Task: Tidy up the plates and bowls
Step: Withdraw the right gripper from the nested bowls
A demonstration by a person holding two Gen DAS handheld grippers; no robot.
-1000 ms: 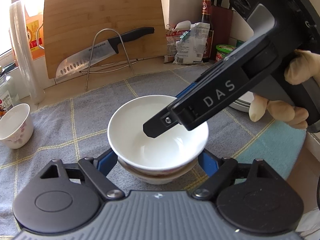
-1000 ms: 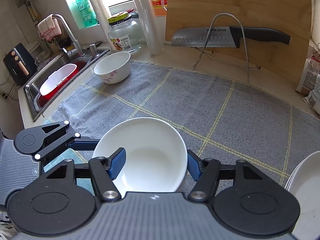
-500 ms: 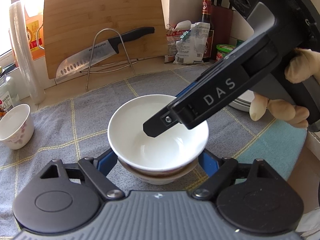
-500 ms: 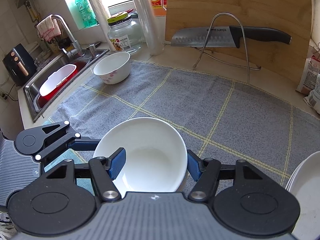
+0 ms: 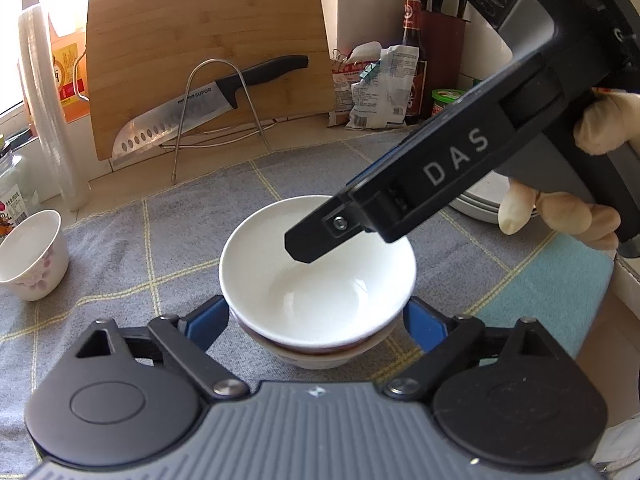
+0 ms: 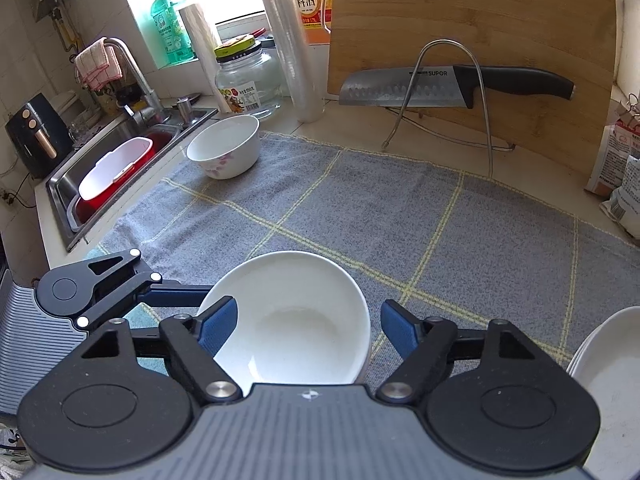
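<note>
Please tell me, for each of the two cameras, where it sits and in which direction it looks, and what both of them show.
Left wrist: sits on the left gripper, looks across the stacked white bowls toward the cutting board; the right gripper and gloved hand show.
Right wrist: sits on the right gripper, looks toward the sink; the left gripper's linkage shows.
Shared: the bowls, knife, floral bowl.
</note>
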